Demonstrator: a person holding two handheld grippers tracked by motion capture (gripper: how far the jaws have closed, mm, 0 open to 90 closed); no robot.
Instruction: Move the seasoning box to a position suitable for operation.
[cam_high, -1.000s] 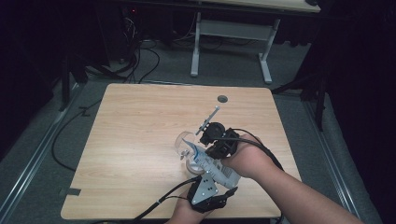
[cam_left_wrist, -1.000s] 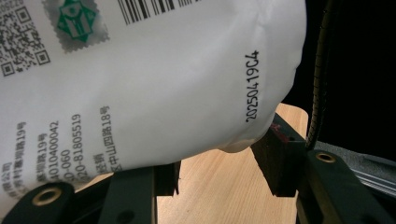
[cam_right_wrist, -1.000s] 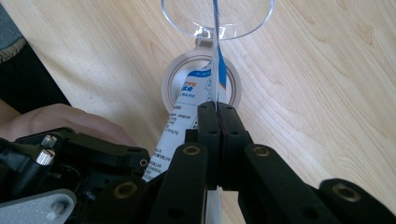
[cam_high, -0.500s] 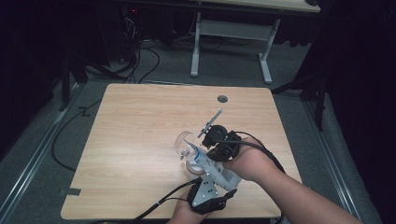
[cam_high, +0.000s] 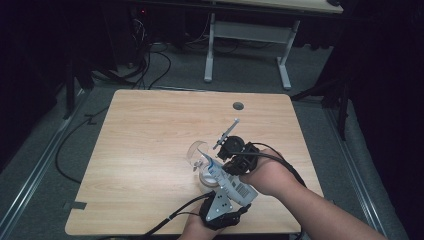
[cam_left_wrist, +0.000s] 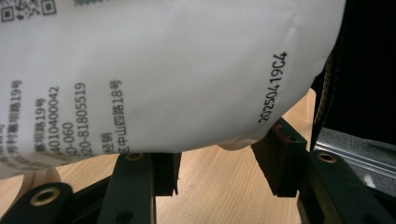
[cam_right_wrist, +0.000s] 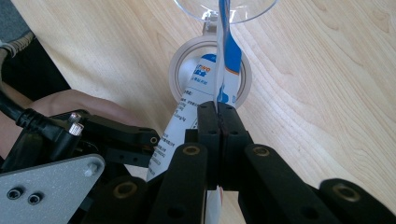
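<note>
A white pouch (cam_high: 234, 186) with blue print and black text is held between both grippers over the near right part of the table. My left gripper (cam_high: 229, 189) comes up from the near edge, shut on the pouch's (cam_left_wrist: 187, 74) wide body, with its pads (cam_left_wrist: 280, 158) on either side. My right gripper (cam_right_wrist: 217, 114) is shut on the pouch's (cam_right_wrist: 229, 51) thin blue-and-white edge; in the high view the right gripper (cam_high: 222, 162) sits just right of a clear glass (cam_high: 197, 150). The clear glass (cam_right_wrist: 224, 11) and a round ring-like base (cam_right_wrist: 184, 70) lie just beyond the pouch's end.
The wooden table (cam_high: 150, 130) has a small round grommet (cam_high: 238, 106) near its far edge. Cables (cam_high: 170, 220) trail from the grippers over the near edge. A second desk's white legs (cam_high: 210, 45) stand behind, with cables on the floor.
</note>
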